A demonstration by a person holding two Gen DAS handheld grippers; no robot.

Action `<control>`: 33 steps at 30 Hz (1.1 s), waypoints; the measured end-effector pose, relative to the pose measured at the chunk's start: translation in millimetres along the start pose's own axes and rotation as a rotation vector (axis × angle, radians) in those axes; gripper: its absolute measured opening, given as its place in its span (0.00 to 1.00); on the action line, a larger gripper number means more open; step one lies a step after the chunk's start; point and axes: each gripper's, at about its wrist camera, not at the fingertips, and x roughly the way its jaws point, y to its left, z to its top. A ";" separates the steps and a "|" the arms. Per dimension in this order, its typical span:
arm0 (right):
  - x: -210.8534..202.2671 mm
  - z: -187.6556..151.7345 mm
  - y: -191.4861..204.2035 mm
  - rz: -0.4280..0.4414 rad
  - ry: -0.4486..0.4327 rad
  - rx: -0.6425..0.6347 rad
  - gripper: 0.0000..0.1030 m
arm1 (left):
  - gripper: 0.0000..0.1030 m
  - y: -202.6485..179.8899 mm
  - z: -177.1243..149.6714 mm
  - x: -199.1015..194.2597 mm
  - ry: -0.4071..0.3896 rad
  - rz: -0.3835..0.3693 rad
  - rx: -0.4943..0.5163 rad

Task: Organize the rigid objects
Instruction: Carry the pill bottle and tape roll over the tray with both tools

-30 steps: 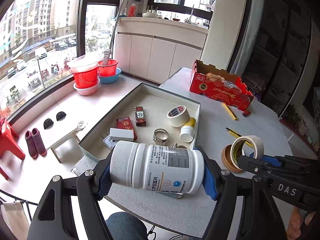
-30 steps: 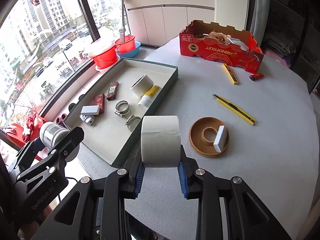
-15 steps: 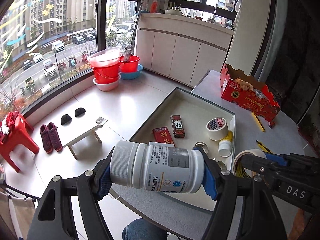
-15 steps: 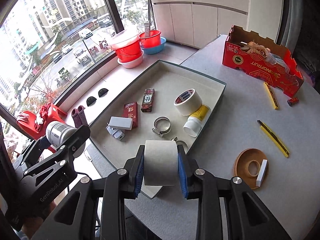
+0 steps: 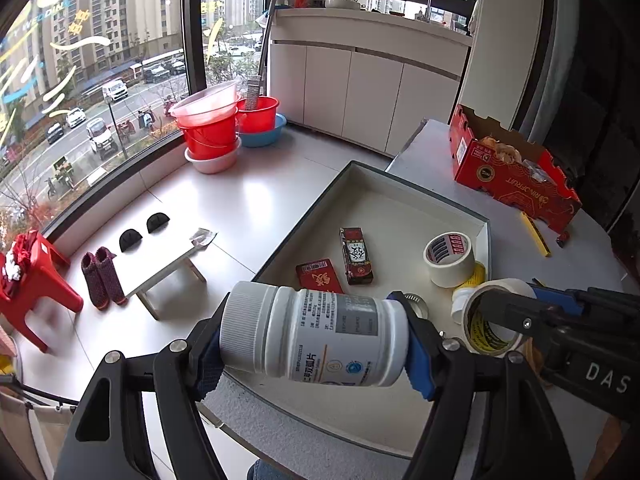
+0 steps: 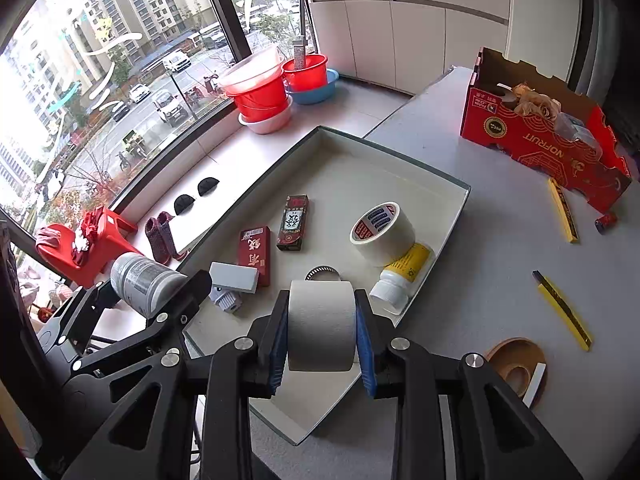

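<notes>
Left gripper (image 5: 316, 344) clamped on white pill bottle (image 5: 316, 334), bottle lying sideways between the pads, held above the tray's (image 6: 460, 216) near-left edge. Right gripper (image 6: 322, 334) closed on plain tape roll (image 6: 322, 326), held over the tray's near edge. In tray: printed tape roll (image 6: 382, 232) and yellow-label bottle (image 6: 400, 276) touching by the right wall, hose clamp (image 6: 322, 272) near centre, two red boxes toward the left. Yellow cutters and red carton (image 6: 540, 140) on the table (image 6: 480, 280) right of the tray.
</notes>
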 end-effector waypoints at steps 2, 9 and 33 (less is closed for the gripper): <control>3.4 1.6 -2.4 0.003 0.005 0.005 0.30 | 0.74 -2.3 1.0 5.1 0.007 0.004 0.005; 12.8 7.1 -7.7 0.012 0.019 0.015 0.30 | 0.73 -9.0 2.3 19.4 0.028 0.014 0.023; 34.5 21.6 -13.8 0.017 0.032 0.051 0.30 | 0.73 -14.0 4.6 46.8 0.070 0.057 0.044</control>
